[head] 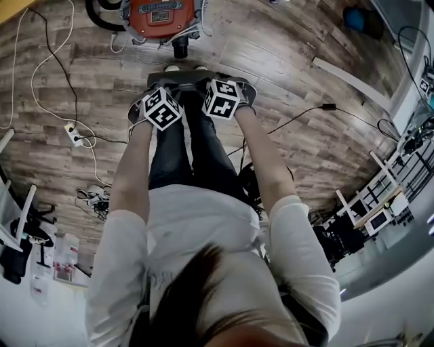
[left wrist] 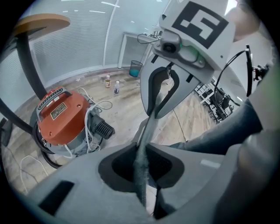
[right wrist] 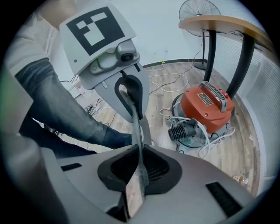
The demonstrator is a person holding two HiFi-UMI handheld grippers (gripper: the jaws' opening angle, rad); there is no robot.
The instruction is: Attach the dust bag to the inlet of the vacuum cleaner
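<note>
I hold the grey felt dust bag (head: 193,85) stretched flat above the floor, one gripper at each end. My left gripper (head: 161,107) is shut on one edge of the dust bag (left wrist: 141,173). At the opposite edge of the dust bag (right wrist: 136,181), where a stiff collar piece shows, my right gripper (head: 222,99) is shut. Each gripper view shows the other gripper across the bag. The orange vacuum cleaner (head: 159,17) stands on the floor just beyond, its black ribbed inlet (head: 180,47) facing me. The vacuum cleaner (right wrist: 208,107) and its inlet (right wrist: 180,131) are apart from the bag.
A white power strip (head: 73,134) and loose cables lie on the wood floor at the left. A round wooden table (right wrist: 221,22) on black legs stands over the vacuum, with a fan (right wrist: 199,9) behind. Two bottles (left wrist: 112,84) and a teal bin (left wrist: 135,68) sit by the wall.
</note>
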